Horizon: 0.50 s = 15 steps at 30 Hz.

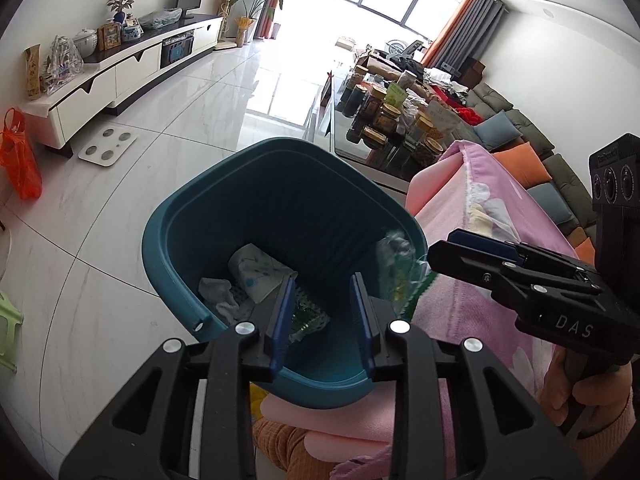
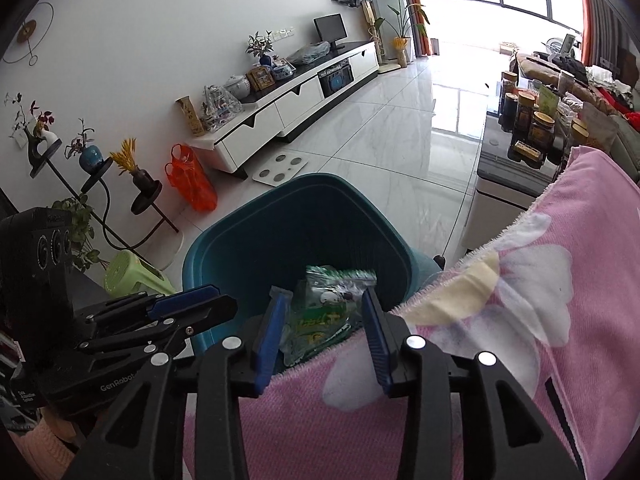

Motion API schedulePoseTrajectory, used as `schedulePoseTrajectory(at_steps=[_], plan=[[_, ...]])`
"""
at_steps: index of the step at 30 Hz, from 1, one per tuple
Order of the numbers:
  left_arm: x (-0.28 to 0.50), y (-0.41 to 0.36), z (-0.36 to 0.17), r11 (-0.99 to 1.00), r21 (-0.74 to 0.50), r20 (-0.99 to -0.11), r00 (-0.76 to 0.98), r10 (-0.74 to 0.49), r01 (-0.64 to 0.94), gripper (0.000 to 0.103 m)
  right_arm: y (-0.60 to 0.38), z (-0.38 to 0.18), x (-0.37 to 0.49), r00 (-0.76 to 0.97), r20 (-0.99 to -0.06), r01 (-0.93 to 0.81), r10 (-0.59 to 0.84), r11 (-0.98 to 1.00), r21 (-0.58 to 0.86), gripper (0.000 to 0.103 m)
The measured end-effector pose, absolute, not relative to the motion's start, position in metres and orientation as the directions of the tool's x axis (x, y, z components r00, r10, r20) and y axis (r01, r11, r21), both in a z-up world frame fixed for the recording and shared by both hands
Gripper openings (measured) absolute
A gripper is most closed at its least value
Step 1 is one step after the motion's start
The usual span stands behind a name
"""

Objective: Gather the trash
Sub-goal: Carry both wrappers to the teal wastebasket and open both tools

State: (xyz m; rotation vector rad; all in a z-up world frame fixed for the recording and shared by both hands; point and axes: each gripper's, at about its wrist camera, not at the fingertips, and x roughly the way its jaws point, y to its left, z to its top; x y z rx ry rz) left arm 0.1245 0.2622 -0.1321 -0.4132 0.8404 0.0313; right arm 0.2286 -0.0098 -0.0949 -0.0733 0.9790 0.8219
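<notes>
— What is the room like, and what lies under the work?

— A living room with a pale, glossy tiled floor [image 2: 380, 148]. A long white TV cabinet [image 2: 296, 100] runs along the wall, an orange plastic bag [image 2: 192, 184] slumps near its end, and a white bathroom scale [image 2: 280, 170] lies flat on the tiles. A pink flowered blanket [image 2: 520, 300] covers the surface to the right, and a glass-topped table crowded with jars [image 1: 384, 116] stands beyond it.

— And the trash?

— A teal bin [image 1: 192, 216] stands tilted just beside the blanket's edge. Crumpled white paper [image 1: 256, 272] rests at its bottom, and a clear green-printed wrapper [image 2: 324, 312] leans at the bin's blanket side, touching the fringe.

— How do the grippers stand?

— The left gripper [image 1: 322, 316] hangs over the bin's near rim, its blue pads [image 1: 282, 320] well apart, with nothing between them. The right gripper [image 2: 322, 336] is also spread wide; the wrapper shows in the gap between its fingers, but neither pad presses on it — whether one brushes it, I cannot tell.
</notes>
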Motion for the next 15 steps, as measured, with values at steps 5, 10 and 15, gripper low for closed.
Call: schedulePoseTrajectory(at_steps=[5,10,15], plan=[[0.116,0.262,-0.125,0.923,-0.339,-0.714,0.689,-0.124,-0.185,0.027,-0.015,-0.094,0.229,0.296,-0.750,-0.638,0.591,0.707,0.305,0.042],[0.100,0.258,-0.109,0.934,-0.321,-0.685,0.720,-0.113,-0.159,0.034,-0.030,-0.088,0.222,0.307,-0.726,-0.632,0.615,0.703,0.328,0.043],[0.077,0.242,-0.083,0.953,-0.285,-0.628,0.772,-0.104,-0.104,0.041,-0.063,-0.066,0.197,0.367,-0.665,-0.647,0.650,0.693,0.320,0.045]])
